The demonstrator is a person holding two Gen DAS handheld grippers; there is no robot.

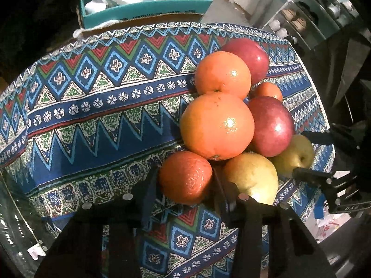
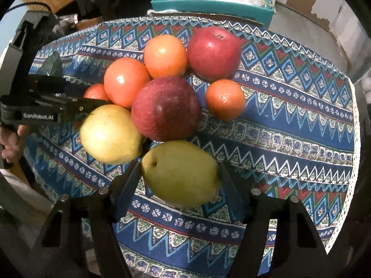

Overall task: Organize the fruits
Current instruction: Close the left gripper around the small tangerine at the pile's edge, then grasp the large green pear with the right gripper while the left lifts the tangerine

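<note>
The left claw is clamped on a small rough orange at 6 o'clock of the fruit pile; better lift it straight up, so the big orange above does not roll. The right claw is clamped on a matte yellow-green pear, lying on the patterned bench at 6 o'clock of the red apple.

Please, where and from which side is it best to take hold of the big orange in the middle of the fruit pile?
Probably grip the big orange across its widest middle, coming from above. It sits high in the pile, with a red apple touching one side, so low entry looks blocked.
</note>
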